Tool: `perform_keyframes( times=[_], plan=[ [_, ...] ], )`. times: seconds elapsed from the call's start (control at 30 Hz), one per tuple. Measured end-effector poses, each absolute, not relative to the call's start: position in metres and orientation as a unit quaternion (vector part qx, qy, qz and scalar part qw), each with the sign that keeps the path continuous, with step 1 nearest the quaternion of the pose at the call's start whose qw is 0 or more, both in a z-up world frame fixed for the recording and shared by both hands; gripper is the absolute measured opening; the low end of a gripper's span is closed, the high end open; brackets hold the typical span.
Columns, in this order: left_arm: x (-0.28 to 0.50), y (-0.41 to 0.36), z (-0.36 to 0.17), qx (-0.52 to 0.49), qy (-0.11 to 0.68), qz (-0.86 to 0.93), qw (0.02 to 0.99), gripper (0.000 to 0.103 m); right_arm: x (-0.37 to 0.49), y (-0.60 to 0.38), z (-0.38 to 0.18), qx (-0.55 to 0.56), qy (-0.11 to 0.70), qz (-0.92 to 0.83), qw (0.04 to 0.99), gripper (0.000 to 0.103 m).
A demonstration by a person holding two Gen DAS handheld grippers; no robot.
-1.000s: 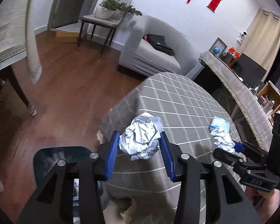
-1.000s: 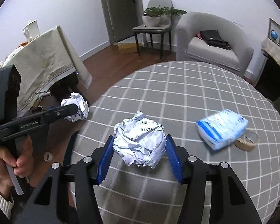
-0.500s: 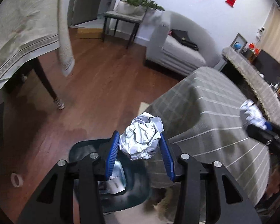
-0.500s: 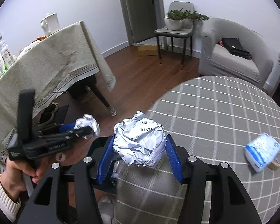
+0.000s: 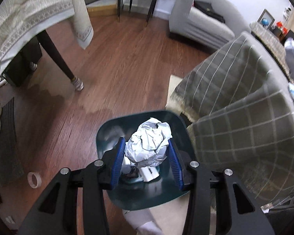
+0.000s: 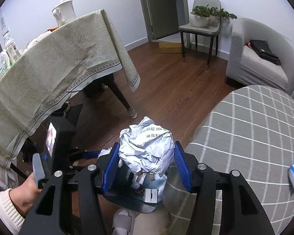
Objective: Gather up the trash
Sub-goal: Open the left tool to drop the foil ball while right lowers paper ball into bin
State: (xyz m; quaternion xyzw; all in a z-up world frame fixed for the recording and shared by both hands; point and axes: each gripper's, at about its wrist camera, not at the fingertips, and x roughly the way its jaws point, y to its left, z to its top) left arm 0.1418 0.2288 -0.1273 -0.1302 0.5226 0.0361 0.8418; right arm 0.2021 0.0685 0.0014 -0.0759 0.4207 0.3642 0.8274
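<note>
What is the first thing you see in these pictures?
Two big balls of crumpled paper, one squeezed in the left gripper and one in the right gripper. Right below the left paper ball sits a dark bin on the wooden floor, beside the checked round table.

2 grippers [image 5: 147, 156] [image 6: 146, 164], 2 paper balls [image 5: 150, 143] [image 6: 147, 148], 1 bin [image 5: 178, 129], 1 tape roll [image 5: 34, 179]

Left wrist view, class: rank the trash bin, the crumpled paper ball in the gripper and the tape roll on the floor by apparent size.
1. Trash bin
2. Crumpled paper ball, though nearer the camera
3. Tape roll
</note>
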Motion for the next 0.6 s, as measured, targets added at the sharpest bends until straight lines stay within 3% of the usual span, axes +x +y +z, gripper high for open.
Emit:
perform_keyframes(
  times=[0.6],
  plan=[
    [0.138,0.234,-0.189,-0.121,0.615,0.013,0.779,0.049,0.199,0.119,-0.039,-0.105,0.481,0.368,0.789,0.056]
  ],
)
